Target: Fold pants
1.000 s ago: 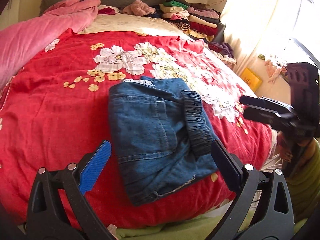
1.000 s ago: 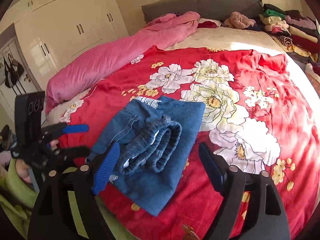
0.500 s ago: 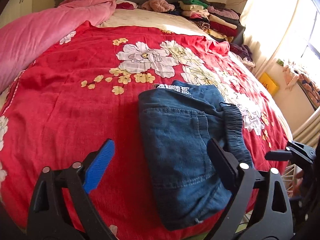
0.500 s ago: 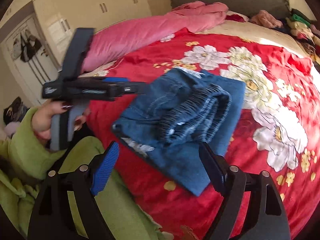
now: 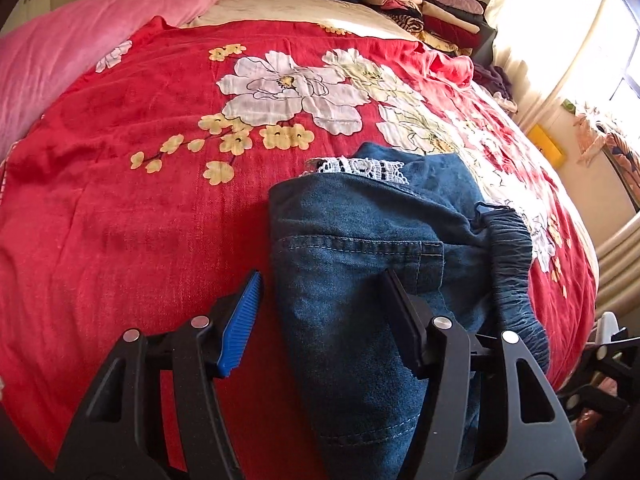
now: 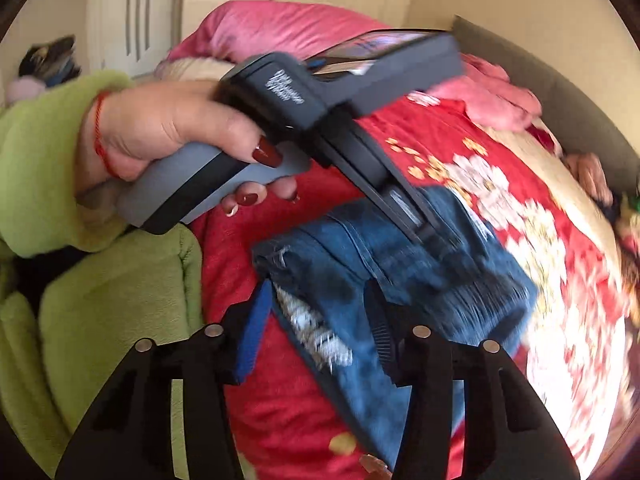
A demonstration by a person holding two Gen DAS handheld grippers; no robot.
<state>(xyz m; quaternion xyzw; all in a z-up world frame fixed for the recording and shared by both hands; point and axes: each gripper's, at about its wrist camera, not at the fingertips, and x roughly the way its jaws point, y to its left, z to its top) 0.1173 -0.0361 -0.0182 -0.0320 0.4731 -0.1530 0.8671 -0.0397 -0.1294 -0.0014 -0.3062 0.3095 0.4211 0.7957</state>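
Folded blue jeans (image 5: 360, 264) lie near the front edge of the bed, with a gathered waistband (image 5: 516, 280) on the right and a white lace hem (image 5: 360, 168) at the far end. My left gripper (image 5: 322, 320) hangs low over their left side with its jaws closing. The denim edge lies between the pads, which are not pressing on it. In the right wrist view a hand (image 6: 160, 132) holds that left gripper (image 6: 432, 236) over the jeans (image 6: 400, 272). My right gripper (image 6: 316, 328) is closing too, with the frayed near corner of the jeans between its untouching pads.
A red floral blanket (image 5: 120, 240) covers the bed. A pink quilt (image 5: 60, 52) lies along its left side and a stack of folded clothes (image 5: 420, 8) at the far right. A green-clad sleeve and body (image 6: 100, 320) stand at the bed's front edge, wardrobe doors (image 6: 140, 20) behind.
Both grippers came down closer to the jeans and their jaws narrowed. The right wrist view rolled, and the hand with the left gripper now reaches across over the jeans.
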